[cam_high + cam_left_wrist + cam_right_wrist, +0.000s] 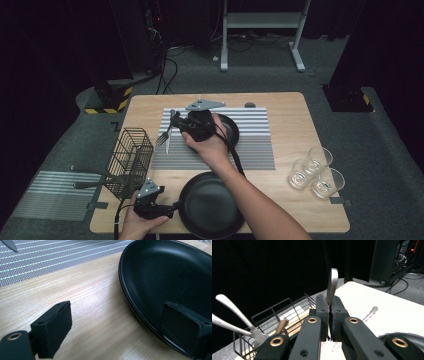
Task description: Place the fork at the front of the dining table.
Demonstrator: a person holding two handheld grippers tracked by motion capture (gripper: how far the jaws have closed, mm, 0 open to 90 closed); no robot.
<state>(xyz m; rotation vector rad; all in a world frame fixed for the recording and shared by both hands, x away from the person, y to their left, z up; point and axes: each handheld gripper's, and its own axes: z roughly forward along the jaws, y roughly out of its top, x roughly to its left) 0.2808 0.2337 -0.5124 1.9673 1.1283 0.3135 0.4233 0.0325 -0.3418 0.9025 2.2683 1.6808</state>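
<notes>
while the right gripper point(329, 308) has its jaws pressed together on a fork point(332, 285), the fork's handle sticks up between the pads at the centre of the right gripper view, and the clamped part is hidden inside the grip. in the high view that gripper point(176, 121) sits left of centre, and the fork point(163, 136) hangs from it with its tines low, over the left edge of the striped mat point(250, 142). a thin pale blade just beside the tines is hard to make out; it may be a knife.

left of the fork in the high view stands a black wire basket point(131, 159) with cutlery handles poking out toward the left; their ends are blurred. behind the right hand point(210, 147) a small black plate point(231, 131) is mostly covered.

at the bottom of the high view the left gripper point(172, 207) rests just beside a large black pan point(212, 205), whose near rim is cut off by the frame edge and partly covered by the forearm. in the left gripper view its jaws stand wide apart with nothing gripped, one over bare table point(95, 310), the other over the pan's rim point(140, 315).

three clear glasses point(315, 172) stand at the right.
</notes>
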